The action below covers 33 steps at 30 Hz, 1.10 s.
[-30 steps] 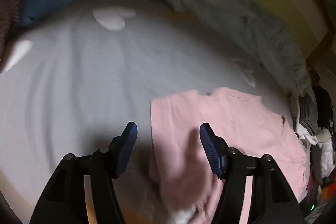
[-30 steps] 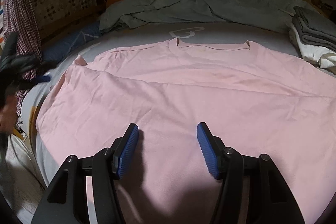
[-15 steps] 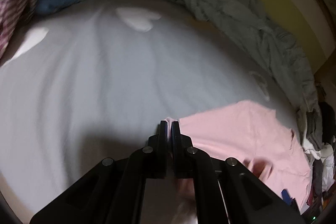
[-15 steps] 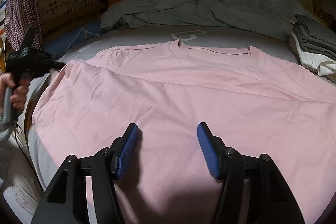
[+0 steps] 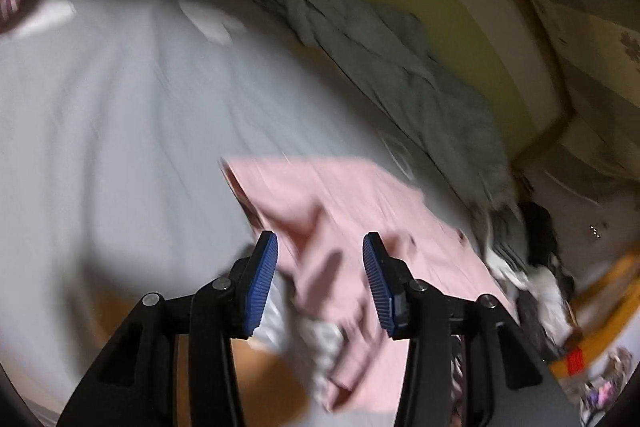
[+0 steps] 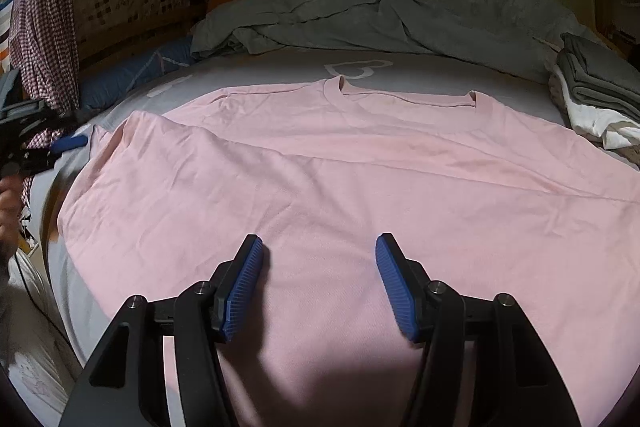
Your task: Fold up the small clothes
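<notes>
We see dim indoor light in both fisheye views, with dark rounded corners. Our left wrist view is smeared by motion blur across the pale grey bedsheet (image 5: 120,147); our right wrist view is sharp, with soft shadow on the spread pink cotton T-shirt (image 6: 360,187).

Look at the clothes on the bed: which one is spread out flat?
The pink T-shirt, lying flat under the right gripper. The grey clothes behind it are crumpled, and the stack at right is folded.

Matt pink cotton-like t-shirt (image 6: 360,167), soft grey bedsheet (image 6: 260,71), ribbed blue claw pads (image 6: 244,283)
</notes>
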Motion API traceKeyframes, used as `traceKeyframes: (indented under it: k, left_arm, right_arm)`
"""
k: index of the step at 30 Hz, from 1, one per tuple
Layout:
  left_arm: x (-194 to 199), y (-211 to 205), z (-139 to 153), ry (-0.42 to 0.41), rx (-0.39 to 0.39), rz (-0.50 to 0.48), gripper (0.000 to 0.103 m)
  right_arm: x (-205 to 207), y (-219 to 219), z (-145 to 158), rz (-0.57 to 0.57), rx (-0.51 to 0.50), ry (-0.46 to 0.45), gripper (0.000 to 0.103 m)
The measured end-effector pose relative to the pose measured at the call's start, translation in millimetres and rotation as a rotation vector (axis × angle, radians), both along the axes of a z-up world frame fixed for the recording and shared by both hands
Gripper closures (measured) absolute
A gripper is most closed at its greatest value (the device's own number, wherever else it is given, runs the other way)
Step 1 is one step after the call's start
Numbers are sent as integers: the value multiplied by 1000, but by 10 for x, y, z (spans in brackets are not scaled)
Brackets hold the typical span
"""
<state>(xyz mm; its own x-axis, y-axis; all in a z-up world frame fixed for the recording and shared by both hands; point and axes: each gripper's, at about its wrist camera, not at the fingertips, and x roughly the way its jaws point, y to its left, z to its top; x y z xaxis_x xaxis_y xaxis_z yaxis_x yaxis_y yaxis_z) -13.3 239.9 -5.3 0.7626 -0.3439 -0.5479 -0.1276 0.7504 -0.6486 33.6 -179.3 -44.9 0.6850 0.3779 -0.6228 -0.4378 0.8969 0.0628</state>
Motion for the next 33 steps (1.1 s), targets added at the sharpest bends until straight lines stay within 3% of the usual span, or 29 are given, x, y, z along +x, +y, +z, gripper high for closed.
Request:
traceKeyframes:
  k: [3, 4, 5, 9, 12, 14, 22, 23, 26, 27, 30, 33]
  left_arm:
    - [71, -174, -94, 47, 17, -59, 62]
    - [108, -217, -129, 64, 8, -92, 77]
    - [123, -247, -155, 79, -3, -112, 98]
    - [-145, -295, -152, 42, -25, -69, 97]
    - [-345, -285, -173, 13, -84, -33, 97]
    - [-428, -257, -181, 12, -76, 14, 97]
    - [-357, -98, -111, 39, 123, 178, 93]
    - [-320, -93, -132, 45, 126, 165, 89]
    - [-170, -156, -217, 30, 18, 49, 86]
    - [-119, -202, -223, 30, 20, 21, 85]
    - [-7, -380, -201, 51, 131, 18, 84]
    - [22, -460, -229, 40, 69, -38, 64]
  right_arm:
    - [-26, 8, -9, -1, -11, -11, 43]
    - [-28, 6, -10, 0, -11, -12, 43]
    - [-24, 0, -11, 2, -11, -11, 43]
    - [-16, -6, -8, 3, -11, -9, 43]
    - [-20, -2, -3, 1, -17, -11, 43]
    - [-31, 1, -4, 0, -19, -14, 43]
    - [-43, -1, -4, 0, -24, -16, 43]
    - [-49, -3, -6, 1, -25, -16, 43]
    - [-62, -4, -1, 1, -33, -14, 43]
    - [-61, -6, 2, 1, -35, -13, 43]
    - [-58, -18, 8, 3, -30, -5, 43]
    - [-53, -29, 14, 9, -34, -3, 43]
